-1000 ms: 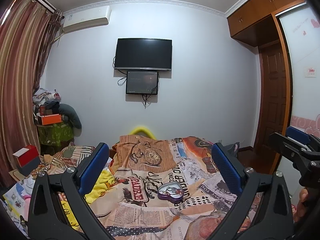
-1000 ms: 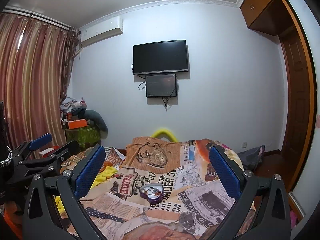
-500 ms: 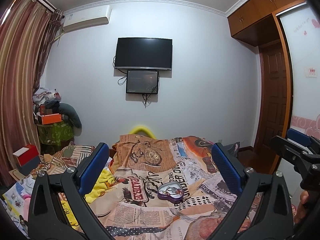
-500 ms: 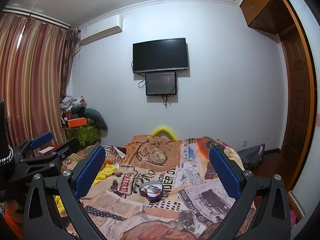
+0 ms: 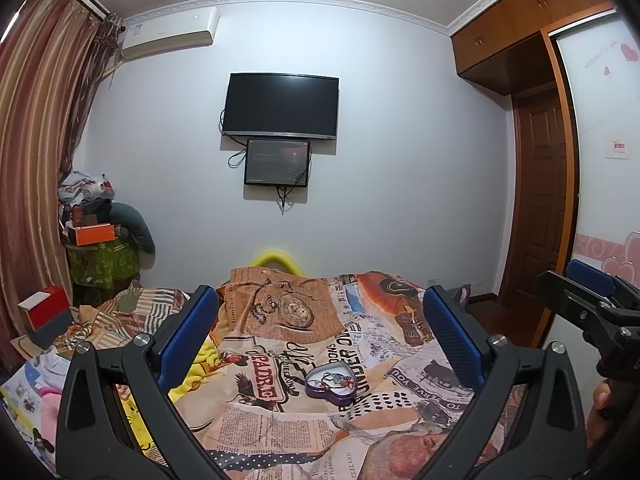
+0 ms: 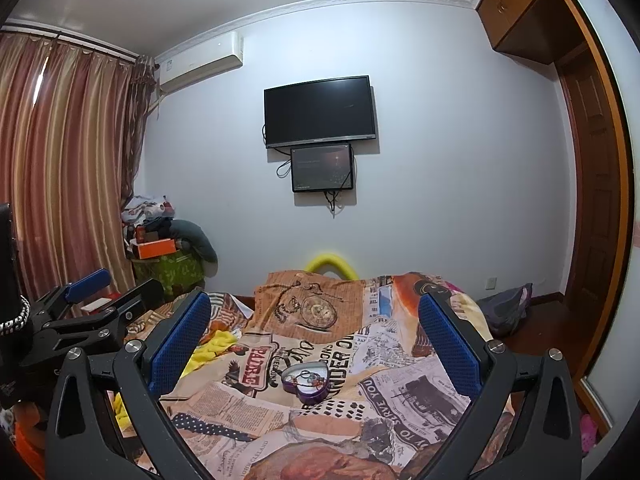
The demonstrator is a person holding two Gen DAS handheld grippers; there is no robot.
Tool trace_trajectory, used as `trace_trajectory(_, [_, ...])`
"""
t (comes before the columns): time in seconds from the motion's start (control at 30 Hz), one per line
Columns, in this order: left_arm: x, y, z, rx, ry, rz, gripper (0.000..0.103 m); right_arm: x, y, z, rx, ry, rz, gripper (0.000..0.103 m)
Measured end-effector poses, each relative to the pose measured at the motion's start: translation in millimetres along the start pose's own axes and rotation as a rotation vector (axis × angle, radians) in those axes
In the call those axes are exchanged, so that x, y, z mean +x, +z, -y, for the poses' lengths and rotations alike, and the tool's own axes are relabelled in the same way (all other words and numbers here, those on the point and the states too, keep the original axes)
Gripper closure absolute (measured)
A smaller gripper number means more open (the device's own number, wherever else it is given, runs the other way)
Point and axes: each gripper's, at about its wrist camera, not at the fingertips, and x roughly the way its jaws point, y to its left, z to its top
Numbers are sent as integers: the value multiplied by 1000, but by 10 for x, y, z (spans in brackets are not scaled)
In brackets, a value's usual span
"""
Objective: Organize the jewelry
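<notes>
A purple heart-shaped tin (image 5: 331, 387) lies open on the bed with a tangle of jewelry (image 5: 334, 380) inside; it also shows in the right wrist view (image 6: 307, 382). My left gripper (image 5: 320, 340) is open and empty, held above the bed well short of the tin. My right gripper (image 6: 314, 344) is open and empty too, at a similar distance. Each gripper shows at the edge of the other's view: the right one (image 5: 588, 300) and the left one (image 6: 84, 300).
The bed carries a newspaper-print blanket (image 5: 280, 432) with a yellow cloth (image 5: 200, 364) at its left. A red box (image 5: 44, 312) and piled clutter (image 5: 100, 240) stand by the curtain. A TV (image 5: 280, 106) hangs on the far wall. A wooden door (image 5: 540, 200) is right.
Both grippers have stayed open and nearly still. The right wrist view has tilted slightly, so the tin sits a little lower and more central in it.
</notes>
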Motion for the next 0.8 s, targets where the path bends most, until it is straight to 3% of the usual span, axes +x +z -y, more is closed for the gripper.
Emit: trace_trajectory(0.8, [-7,4,-4,7,-32,-2,0,11,29,-27,-2,-2,7,0])
